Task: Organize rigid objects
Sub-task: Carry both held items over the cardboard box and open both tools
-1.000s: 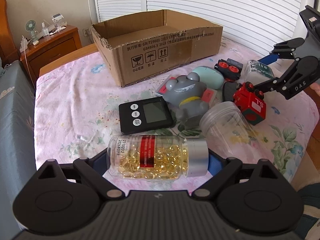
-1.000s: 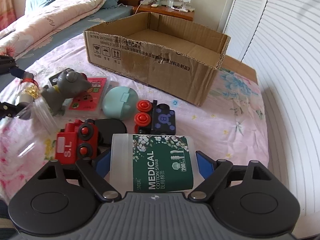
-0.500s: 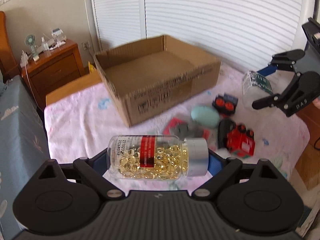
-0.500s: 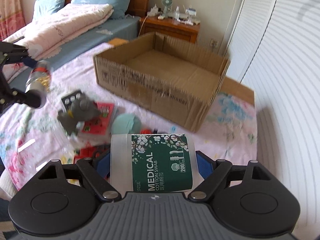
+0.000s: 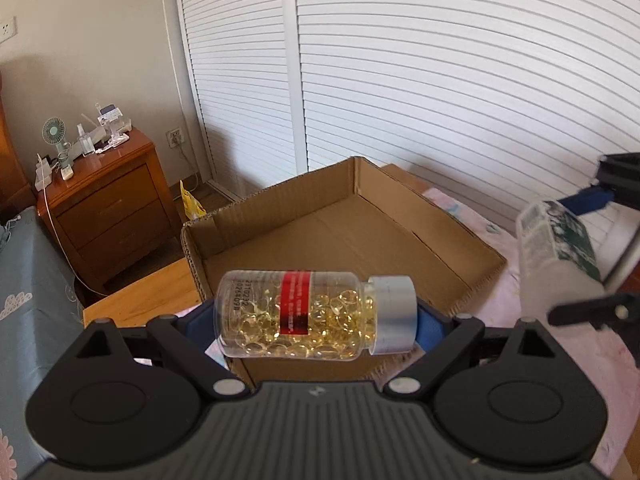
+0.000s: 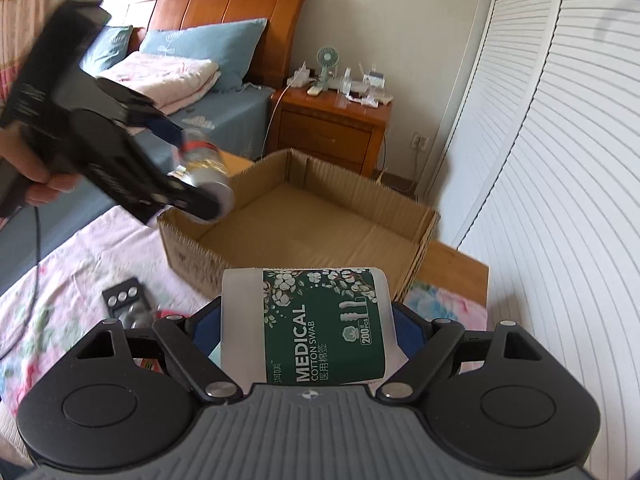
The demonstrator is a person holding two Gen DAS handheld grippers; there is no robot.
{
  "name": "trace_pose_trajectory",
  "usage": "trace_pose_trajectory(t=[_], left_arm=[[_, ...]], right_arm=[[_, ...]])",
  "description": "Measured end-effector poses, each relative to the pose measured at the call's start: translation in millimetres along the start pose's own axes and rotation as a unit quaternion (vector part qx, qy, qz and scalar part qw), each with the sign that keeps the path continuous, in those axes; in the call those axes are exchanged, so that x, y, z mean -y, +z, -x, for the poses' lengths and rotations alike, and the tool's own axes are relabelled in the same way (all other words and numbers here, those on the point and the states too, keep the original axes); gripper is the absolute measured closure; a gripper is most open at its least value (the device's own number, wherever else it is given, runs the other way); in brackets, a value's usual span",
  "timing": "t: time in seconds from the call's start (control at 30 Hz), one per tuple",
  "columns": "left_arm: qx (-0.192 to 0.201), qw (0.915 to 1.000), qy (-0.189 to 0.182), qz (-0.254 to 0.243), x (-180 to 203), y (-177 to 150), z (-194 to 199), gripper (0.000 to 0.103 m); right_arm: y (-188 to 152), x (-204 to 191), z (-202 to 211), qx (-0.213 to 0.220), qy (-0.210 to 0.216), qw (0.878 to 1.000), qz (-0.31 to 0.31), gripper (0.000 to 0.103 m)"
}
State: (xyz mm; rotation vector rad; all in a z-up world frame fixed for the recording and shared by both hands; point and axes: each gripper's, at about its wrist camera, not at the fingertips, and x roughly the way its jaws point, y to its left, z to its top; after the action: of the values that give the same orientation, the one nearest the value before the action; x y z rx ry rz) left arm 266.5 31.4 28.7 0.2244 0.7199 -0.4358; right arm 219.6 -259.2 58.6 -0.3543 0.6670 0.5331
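The left tool (image 5: pixel 316 314) is clamped on a pill bottle (image 5: pixel 304 314), held in the air above the near wall of the open box (image 5: pixel 352 240). The bottle lies crosswise between the pads, long axis left to right, silver cap to the right. The right tool (image 6: pixel 306 326) is clamped on a swab tub (image 6: pixel 308 324), also crosswise, raised in front of the box. Only the right view shows the bed (image 6: pixel 224 116), a hand (image 6: pixel 44 186) gripping the left tool, and a black timer (image 6: pixel 126 298) on the floral tabletop (image 6: pixel 80 256). Both views show the nightstand (image 5: pixel 108 200) with its small fan (image 5: pixel 54 138)
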Motion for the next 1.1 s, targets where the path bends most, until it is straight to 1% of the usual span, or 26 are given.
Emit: trace_pose_trajectory(t=[0.1, 0.23, 0.3, 0.43, 0.53, 0.7, 0.87, 1.03, 1.1], left_arm=[[-0.006, 0.9997, -0.005, 0.022, -4.7, -0.9, -16.9, 0.007], [-0.015, 0.9992, 0.003, 0.037, -6.8, -9.8, -18.1, 0.007], [-0.015, 0.9992, 0.013, 0.035, -6.4, -14.7, -10.0, 0.007], [-0.014, 0.9991, 0.039, 0.010, 1.5, -30.8, 11.9, 0.003], [-0.013, 0.9989, 0.044, -0.001, 7.3, -46.4, 28.4, 0.003], [-0.011, 0.9989, 0.045, 0.012, 15.6, -75.9, 54.5, 0.003], [0.003, 0.9976, 0.058, 0.037, 22.8, -101.3, 77.4, 0.003], [0.014, 0.9957, 0.075, 0.053, 27.0, -118.4, 92.9, 0.003], [0.013, 0.9956, 0.073, 0.058, 27.7, -122.7, 96.8, 0.003]], right_arm=[[5.4, 3.8, -2.5, 0.008, 0.001, 1.000, -0.006, 0.015], [7.6, 6.5, -6.6, 0.010, 0.003, 1.000, -0.018, 0.015], [8.0, 5.8, -8.0, 0.009, 0.005, 1.000, -0.021, 0.015], [9.8, 1.8, -9.6, 0.007, 0.006, 1.000, -0.025, 0.015], [13.2, -0.5, -12.6, 0.002, 0.008, 1.000, -0.028, 0.015], [21.6, -3.5, -24.0, -0.010, 0.002, 0.999, -0.040, 0.015], [34.0, -5.3, -43.8, -0.021, -0.005, 0.999, -0.048, 0.015], [50.8, -2.3, -63.4, -0.024, -0.011, 0.998, -0.058, 0.015], [57.5, 0.3, -72.2, -0.023, -0.019, 0.997, -0.064, 0.015]])
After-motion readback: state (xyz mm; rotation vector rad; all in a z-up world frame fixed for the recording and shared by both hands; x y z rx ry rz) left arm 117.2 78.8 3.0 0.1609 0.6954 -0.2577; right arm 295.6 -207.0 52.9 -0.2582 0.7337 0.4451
